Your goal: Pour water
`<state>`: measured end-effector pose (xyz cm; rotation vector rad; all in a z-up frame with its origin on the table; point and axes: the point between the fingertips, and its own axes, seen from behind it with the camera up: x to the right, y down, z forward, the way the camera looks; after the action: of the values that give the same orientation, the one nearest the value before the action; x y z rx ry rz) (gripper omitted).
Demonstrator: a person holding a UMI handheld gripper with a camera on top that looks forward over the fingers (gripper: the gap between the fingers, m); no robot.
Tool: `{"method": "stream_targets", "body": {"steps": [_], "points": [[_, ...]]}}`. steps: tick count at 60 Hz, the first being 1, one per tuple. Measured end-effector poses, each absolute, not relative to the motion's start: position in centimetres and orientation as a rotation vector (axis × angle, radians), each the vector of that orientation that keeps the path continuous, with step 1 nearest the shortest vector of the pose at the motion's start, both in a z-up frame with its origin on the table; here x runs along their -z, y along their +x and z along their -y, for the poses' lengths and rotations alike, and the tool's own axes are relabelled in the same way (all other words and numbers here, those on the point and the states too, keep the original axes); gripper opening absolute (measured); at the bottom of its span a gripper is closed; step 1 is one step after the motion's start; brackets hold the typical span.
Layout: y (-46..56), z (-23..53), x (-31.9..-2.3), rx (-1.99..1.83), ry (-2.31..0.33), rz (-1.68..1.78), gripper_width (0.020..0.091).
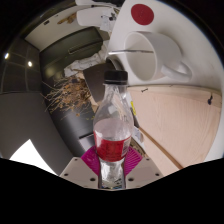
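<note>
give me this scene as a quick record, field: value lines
held item: clear plastic bottle with a dark cap and red label, upright
claw: claw shut on the bottle, pink pads against its lower part
target vessel: white mug, beyond the bottle, on its side with the opening facing the camera
surface: light wooden board under the mug
background: dry twigs behind the bottle
pouring: not yet begun

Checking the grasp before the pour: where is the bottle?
In the gripper view, the bottle stands upright between the pink-padded fingers, held by them, with the white mug beyond it.
</note>
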<state>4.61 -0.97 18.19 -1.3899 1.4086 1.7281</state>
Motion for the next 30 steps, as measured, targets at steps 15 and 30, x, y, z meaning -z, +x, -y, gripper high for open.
{"method": "stream_targets", "body": {"steps": [15, 30], "points": [[6.5, 0.7, -17.4, -1.798, -1.351, -1.481, 0.0257], [5.8, 1.6, -19.1, -1.694, -1.552, -1.256, 0.0258]]}}
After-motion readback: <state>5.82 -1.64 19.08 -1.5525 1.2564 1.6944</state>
